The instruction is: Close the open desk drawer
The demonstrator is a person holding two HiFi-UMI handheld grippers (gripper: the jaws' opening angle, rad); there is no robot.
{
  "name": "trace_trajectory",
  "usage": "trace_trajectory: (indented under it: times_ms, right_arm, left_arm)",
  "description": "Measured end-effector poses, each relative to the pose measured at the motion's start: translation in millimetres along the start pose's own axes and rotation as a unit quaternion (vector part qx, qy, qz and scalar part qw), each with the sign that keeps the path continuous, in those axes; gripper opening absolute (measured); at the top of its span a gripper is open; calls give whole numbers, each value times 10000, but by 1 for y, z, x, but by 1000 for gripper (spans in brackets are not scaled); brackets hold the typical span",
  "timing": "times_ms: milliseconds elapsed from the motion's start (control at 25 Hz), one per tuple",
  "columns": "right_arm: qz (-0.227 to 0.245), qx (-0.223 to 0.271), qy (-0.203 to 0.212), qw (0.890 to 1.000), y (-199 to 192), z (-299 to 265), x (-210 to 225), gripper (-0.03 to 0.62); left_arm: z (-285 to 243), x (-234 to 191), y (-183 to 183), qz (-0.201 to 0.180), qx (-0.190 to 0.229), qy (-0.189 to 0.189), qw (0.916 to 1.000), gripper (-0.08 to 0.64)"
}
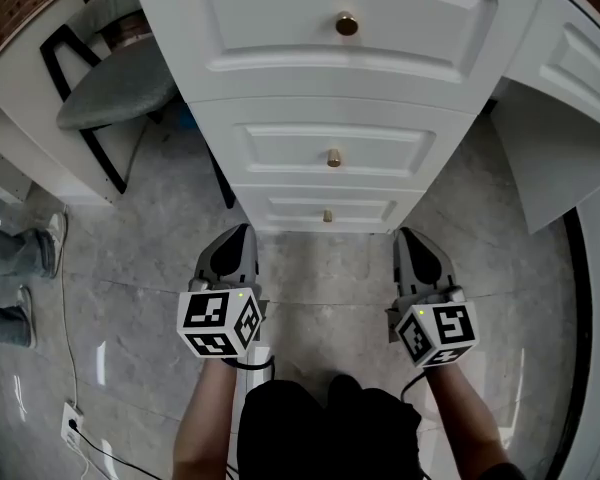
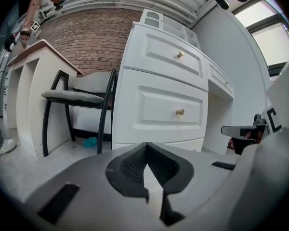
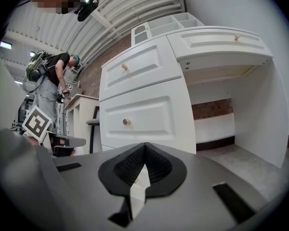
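A white drawer unit (image 1: 330, 88) with three brass-knobbed drawers stands in front of me. In the head view the top knob (image 1: 347, 24), middle knob (image 1: 333, 158) and bottom knob (image 1: 327, 215) line up. In both gripper views the drawer fronts (image 2: 164, 105) (image 3: 144, 114) look flush with the cabinet. My left gripper (image 1: 242, 232) hovers just before the bottom drawer's left edge, jaws shut and empty (image 2: 145, 146). My right gripper (image 1: 408, 234) hovers near the bottom drawer's right edge, also shut and empty (image 3: 144, 146). Neither touches the unit.
A black-framed chair with a grey seat (image 1: 120, 88) (image 2: 82, 95) stands left of the unit, beside another white desk (image 1: 25, 108). The desk's kneehole (image 3: 226, 109) opens to the right. A person's feet (image 1: 25, 268) and a floor socket with cable (image 1: 72, 420) are at left.
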State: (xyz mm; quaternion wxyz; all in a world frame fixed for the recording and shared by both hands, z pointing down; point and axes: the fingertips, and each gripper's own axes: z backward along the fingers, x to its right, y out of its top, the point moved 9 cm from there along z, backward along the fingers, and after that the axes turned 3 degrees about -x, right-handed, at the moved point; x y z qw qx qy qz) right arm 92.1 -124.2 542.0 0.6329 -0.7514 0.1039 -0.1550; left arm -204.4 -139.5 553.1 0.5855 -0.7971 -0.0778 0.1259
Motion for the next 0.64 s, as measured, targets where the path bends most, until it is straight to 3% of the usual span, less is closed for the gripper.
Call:
trace_trajectory:
  times_ms: [640]
  right_arm:
    - [-33, -51, -47, 10000, -5, -2, 7, 5]
  left_arm:
    - [-4, -3, -2, 16, -2, -21, 10000, 9]
